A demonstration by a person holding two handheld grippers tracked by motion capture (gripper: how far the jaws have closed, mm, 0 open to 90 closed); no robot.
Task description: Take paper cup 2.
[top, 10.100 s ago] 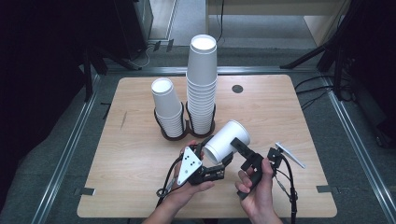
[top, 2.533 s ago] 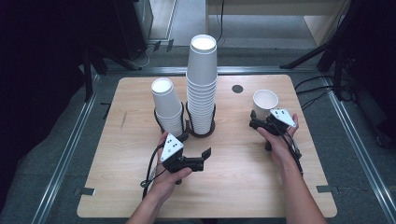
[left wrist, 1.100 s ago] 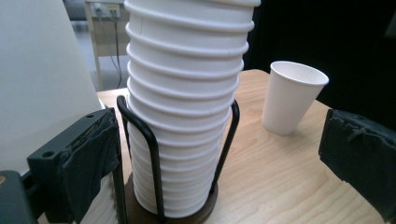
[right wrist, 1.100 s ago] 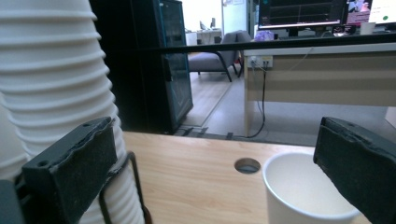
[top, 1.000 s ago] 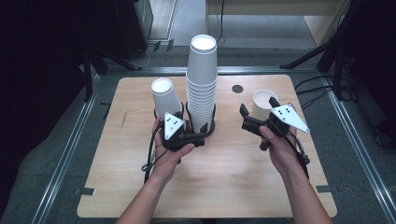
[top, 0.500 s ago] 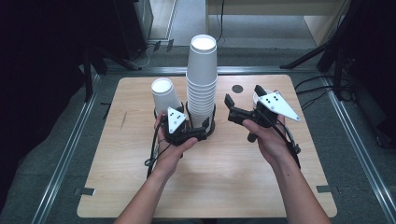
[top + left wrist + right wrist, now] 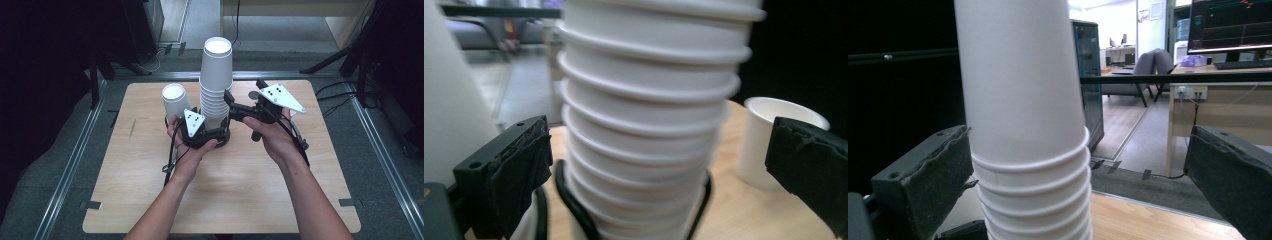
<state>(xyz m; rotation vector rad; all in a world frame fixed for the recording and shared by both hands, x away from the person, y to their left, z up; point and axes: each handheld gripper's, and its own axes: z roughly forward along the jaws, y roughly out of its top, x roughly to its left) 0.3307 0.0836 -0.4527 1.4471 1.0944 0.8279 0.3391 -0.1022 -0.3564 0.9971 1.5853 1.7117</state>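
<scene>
Here both the left gripper (image 7: 220, 131) and right gripper (image 7: 231, 102) gape wide around the tall cup stack (image 7: 216, 82), touching nothing.

Tall cup stack (image 7: 216, 85) between both grippers' fingers.

We see a wooden table (image 7: 150, 200) on grey floor (image 7: 60, 150) with metal rails (image 7: 75, 155) at both sides; dark surroundings on the left. Beyond: desk (image 7: 1218, 107), monitor (image 7: 1230, 25), office chairs (image 7: 1143, 70), bright room at the back
</scene>
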